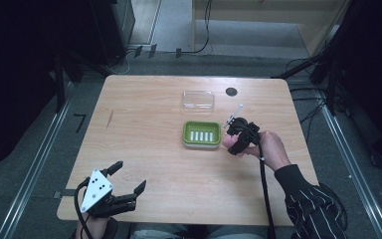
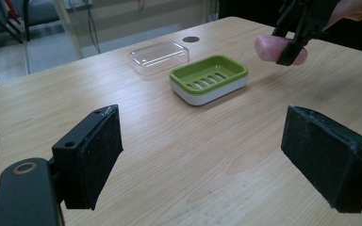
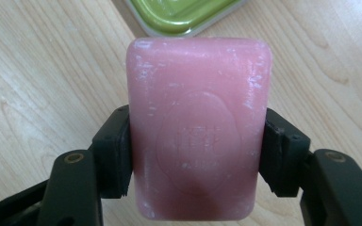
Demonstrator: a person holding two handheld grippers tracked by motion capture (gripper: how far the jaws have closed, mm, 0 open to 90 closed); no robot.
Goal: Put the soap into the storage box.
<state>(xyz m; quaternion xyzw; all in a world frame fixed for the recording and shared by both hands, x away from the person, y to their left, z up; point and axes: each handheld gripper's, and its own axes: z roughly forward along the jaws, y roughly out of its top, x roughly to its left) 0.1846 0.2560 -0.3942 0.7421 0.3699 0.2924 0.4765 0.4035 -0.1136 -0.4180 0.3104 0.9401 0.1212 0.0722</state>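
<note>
- The right gripper [image 3: 195, 155] is clamped on a pink bar of soap [image 3: 198, 127], one pad on each long side of the bar, so the pickup looks done.
- The soap hangs in the air clear of the worktop [image 1: 144, 124], just to the right of the green soap dish [image 1: 202, 134] in the high view and not yet over it.
- From the left gripper view, the soap [image 2: 271, 47] sits higher than the dish [image 2: 209, 77] and a little apart from its near end.
- What is left, by my judgement: carry the bar across over the dish, lower it onto the slotted tray, and let go. The clear lid [image 1: 198, 99] lies by itself behind the dish, so closing the dish may come after.
- The bar's broad stamped face looks up toward the right gripper's camera, and the bar lies roughly flat.
- Its long axis runs straight out along the line of the jaws, with the far short end pointing toward the dish [image 3: 184, 14].
- In the high view the dish's long axis runs left to right, and the bar seems to point much the same way, so little turning should be needed.
- The left gripper [image 1: 129, 181] rests near the front left edge of the worktop, jaws wide apart with nothing between them, well away from the soap.
</note>
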